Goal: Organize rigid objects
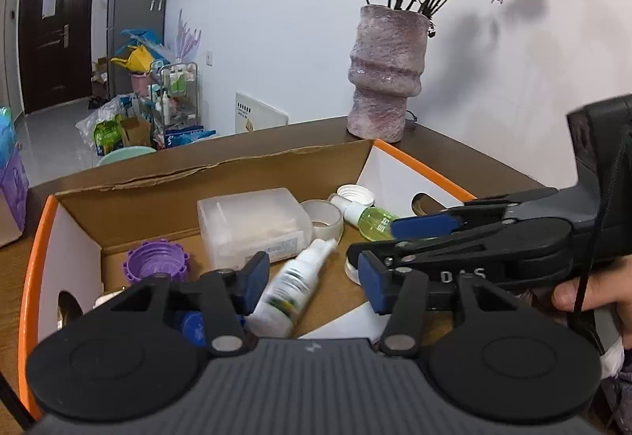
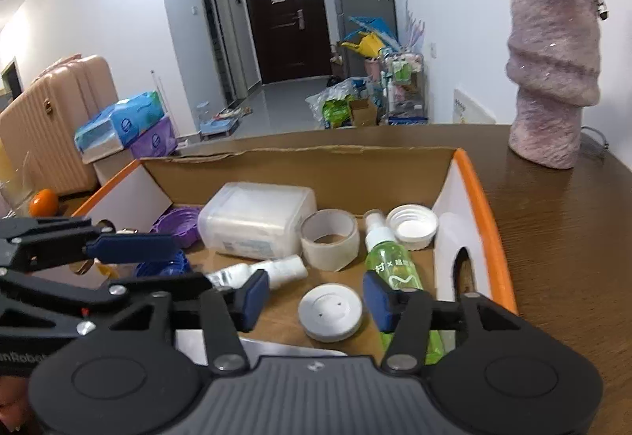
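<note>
An orange-rimmed cardboard box (image 1: pixel 37 237) (image 2: pixel 486 214) holds a translucent plastic case (image 1: pixel 252 225) (image 2: pixel 256 222), a tape roll (image 1: pixel 326 222) (image 2: pixel 330 237), a purple lid (image 1: pixel 156 261), a white screw cap (image 2: pixel 412 225) and a green spray bottle (image 1: pixel 375 224) (image 2: pixel 389 269). My left gripper (image 1: pixel 314 281) (image 2: pixel 185 265) is open; a blurred white spray bottle (image 1: pixel 292 289) (image 2: pixel 260 271) lies tilted between its pads, which do not press on it. My right gripper (image 2: pixel 316 297) (image 1: pixel 391 239) is open above a white round disc (image 2: pixel 330 312).
A pink vase of dried roses (image 1: pixel 385 79) (image 2: pixel 553 79) stands on the wooden table (image 2: pixel 553 257) behind the box's right corner. An orange (image 2: pixel 43 202), tissue packs and a suitcase sit to the left. A hand (image 1: pixel 592 297) holds the right gripper.
</note>
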### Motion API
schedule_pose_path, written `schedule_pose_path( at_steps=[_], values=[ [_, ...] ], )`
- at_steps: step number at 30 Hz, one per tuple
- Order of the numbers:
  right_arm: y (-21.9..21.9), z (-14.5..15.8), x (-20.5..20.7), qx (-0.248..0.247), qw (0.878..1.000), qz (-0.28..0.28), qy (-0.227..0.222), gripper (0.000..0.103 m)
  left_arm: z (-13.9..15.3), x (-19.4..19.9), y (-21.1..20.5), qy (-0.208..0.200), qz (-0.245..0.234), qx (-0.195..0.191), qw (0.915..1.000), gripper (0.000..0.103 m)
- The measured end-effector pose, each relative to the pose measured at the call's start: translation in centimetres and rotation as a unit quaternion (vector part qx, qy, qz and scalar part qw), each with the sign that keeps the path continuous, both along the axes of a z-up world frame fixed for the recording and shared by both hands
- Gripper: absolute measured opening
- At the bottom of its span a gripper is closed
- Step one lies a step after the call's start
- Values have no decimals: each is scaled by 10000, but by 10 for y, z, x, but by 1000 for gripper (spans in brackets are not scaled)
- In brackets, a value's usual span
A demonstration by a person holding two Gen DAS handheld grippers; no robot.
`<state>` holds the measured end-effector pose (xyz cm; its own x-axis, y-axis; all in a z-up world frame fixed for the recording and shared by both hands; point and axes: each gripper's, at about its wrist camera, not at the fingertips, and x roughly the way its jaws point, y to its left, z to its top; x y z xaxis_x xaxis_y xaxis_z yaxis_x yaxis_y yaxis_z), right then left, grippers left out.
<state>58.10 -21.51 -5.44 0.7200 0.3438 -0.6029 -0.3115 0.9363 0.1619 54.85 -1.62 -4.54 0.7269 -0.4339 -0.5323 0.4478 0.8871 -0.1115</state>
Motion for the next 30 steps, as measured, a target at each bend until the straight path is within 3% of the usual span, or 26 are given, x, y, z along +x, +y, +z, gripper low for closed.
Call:
schedule_pose_path(
  at_steps=[6, 10, 12, 14, 17, 20, 22, 24, 30],
  values=[
    [-2, -1, -3, -14, 10000, 28, -31, 53, 1, -3, 6, 117, 216, -168, 9996, 52],
    [-9, -1, 0, 350, 9992, 158, -70, 53, 2, -1, 24, 40, 874, -179, 9960, 52],
    [-10, -1, 2, 444, 9987, 238, 3, 53, 0, 6, 40, 370, 1100, -565, 9916, 53],
    [-7, 0, 3, 287, 9994, 215, 37, 53, -1, 10, 53, 585, 1228, -909, 9865, 58],
    [1, 1, 4, -69, 9998, 130, 139, 54, 3, 6, 58, 639, 1334, -817, 9856, 63],
    [6, 8, -6, -388, 9992, 71, 101, 58, 19, -12, 56, 447, 1242, -637, 9892, 73],
    [0, 21, -18, -195, 9998, 10, 60, 74, 36, -30, 54, 226, 1129, -528, 9919, 78],
    [-5, 37, -30, -151, 9998, -129, -89, 82, 52, -47, 54, 22, 1100, -424, 9930, 87],
    [-17, 90, -83, -293, 9969, -380, -631, 91, 98, -105, 54, -571, 1118, -206, 9919, 103]
  ],
)
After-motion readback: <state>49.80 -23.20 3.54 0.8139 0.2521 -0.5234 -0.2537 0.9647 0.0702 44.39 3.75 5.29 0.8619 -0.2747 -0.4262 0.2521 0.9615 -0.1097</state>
